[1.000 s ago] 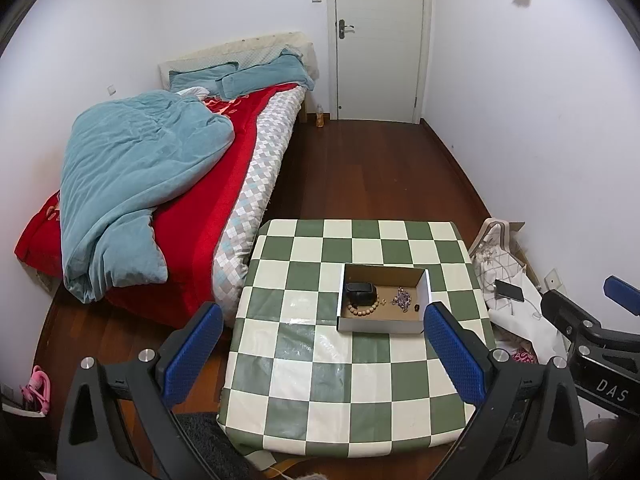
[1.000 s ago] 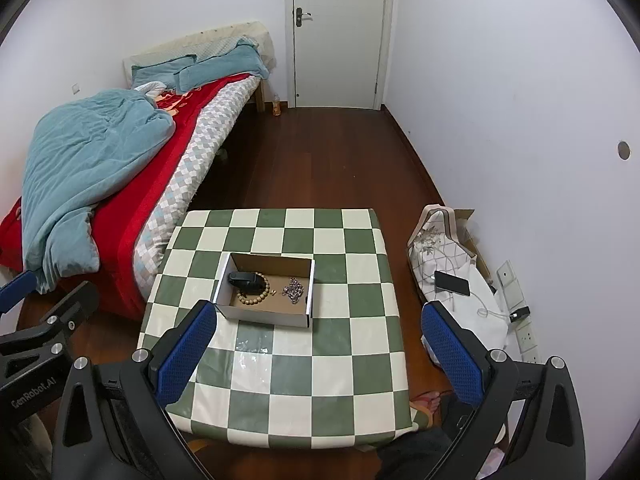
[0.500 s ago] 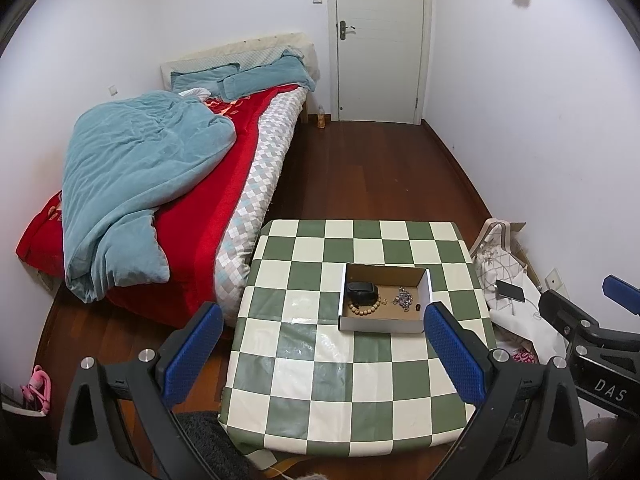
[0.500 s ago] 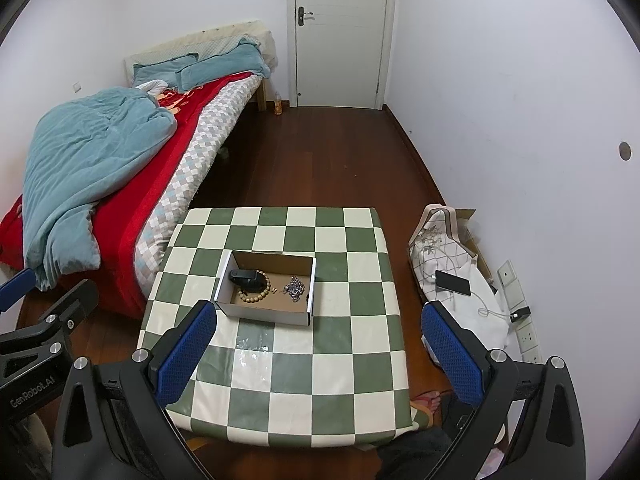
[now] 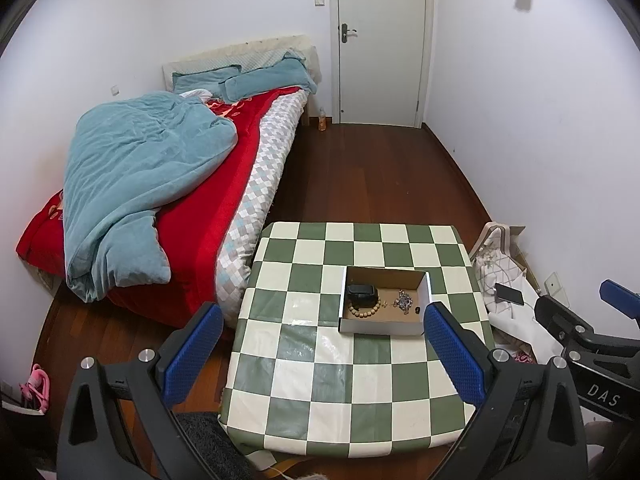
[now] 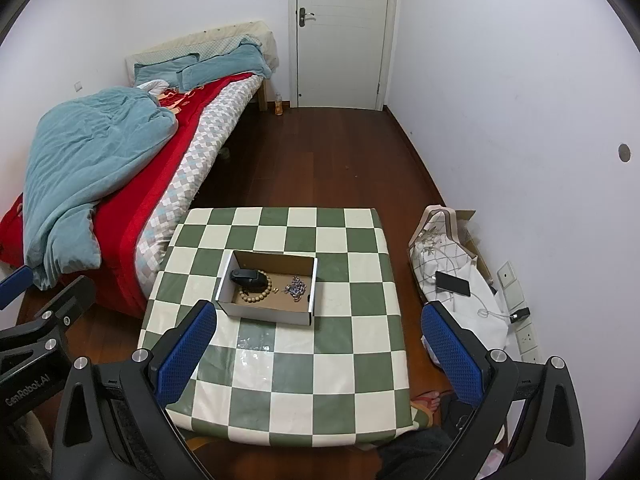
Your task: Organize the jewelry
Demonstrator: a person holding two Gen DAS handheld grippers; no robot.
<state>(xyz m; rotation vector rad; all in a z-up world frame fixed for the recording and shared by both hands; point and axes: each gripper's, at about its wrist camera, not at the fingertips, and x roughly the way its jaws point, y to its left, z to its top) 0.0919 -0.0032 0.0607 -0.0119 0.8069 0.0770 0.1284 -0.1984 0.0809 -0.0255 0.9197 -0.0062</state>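
An open cardboard box sits on a green and white checkered table. Inside lie a black watch, a wooden bead bracelet and a silver chain. My left gripper is open and empty, held high above the table's near side. My right gripper is open and empty, also high above the table. Each gripper shows at the edge of the other's view.
A bed with a teal duvet and red blanket stands left of the table. A white bag with a phone lies on the floor to the right by the wall. A closed door is at the far end.
Both views have shifted very slightly; the table and box sit marginally lower in frame. Both grippers stay open and nothing in the box has moved.
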